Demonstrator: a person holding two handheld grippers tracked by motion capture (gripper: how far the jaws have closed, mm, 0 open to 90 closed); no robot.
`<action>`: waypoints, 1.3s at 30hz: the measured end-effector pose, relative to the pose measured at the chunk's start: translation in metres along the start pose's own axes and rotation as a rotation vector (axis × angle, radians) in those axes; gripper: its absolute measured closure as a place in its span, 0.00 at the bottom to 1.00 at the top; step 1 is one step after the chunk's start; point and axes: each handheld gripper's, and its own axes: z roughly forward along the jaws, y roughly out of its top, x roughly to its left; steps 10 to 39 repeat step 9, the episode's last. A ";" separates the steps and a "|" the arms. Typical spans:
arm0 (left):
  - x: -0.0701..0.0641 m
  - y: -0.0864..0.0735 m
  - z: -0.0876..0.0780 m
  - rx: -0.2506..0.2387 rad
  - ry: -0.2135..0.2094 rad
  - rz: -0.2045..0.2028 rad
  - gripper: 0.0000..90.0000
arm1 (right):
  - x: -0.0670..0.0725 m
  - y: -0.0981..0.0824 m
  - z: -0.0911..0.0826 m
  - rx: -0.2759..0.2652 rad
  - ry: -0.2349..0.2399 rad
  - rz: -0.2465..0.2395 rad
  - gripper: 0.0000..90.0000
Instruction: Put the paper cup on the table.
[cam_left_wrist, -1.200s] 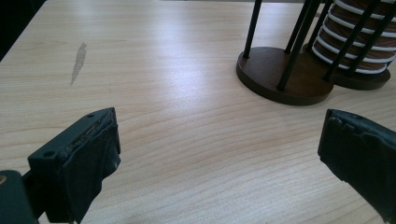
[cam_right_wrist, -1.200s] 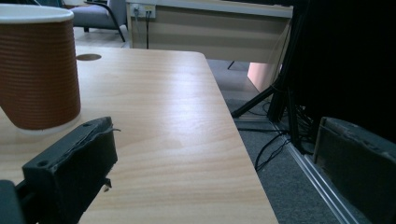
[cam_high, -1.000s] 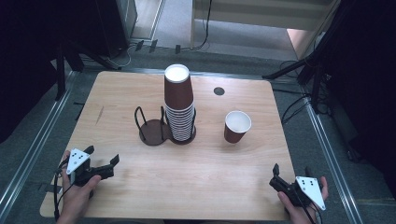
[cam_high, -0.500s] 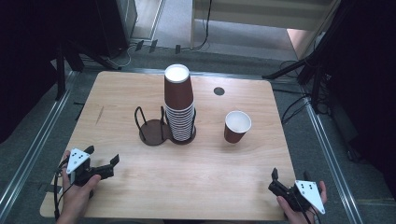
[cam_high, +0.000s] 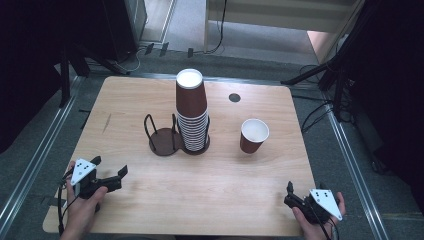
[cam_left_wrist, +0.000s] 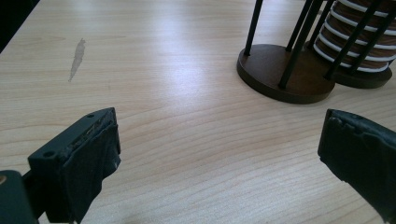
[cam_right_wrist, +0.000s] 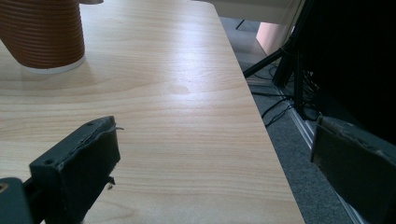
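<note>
Both tools, left (cam_high: 111, 176) and right (cam_high: 289, 194), agape, empty, at worktop (cam_high: 225, 175) near edge; loose cup (cam_high: 253, 135) not yet stacked on cup stack (cam_high: 191, 112).

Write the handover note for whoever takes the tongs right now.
Left tongs: open, empty, at the near left of the table.
Right tongs: open, empty, at the near right corner.
Stack of cups: upside down in the right ring of the black holder; the left ring is empty.
Single cup: upright on the table, right of the holder, apart from it.
Done: nothing gripped.
Left: probably pick up the single cup; the right tongs are nearer.
</note>
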 end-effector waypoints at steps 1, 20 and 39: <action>0.000 0.000 0.000 0.004 -0.001 -0.001 0.00 | 0.000 0.000 0.000 0.001 0.001 0.002 0.01; 0.003 0.001 0.002 0.009 -0.004 -0.026 0.00 | -0.004 0.000 0.000 0.003 0.032 0.030 0.00; 0.003 0.001 0.002 0.009 -0.004 -0.026 0.00 | -0.004 0.000 0.000 0.003 0.032 0.030 0.00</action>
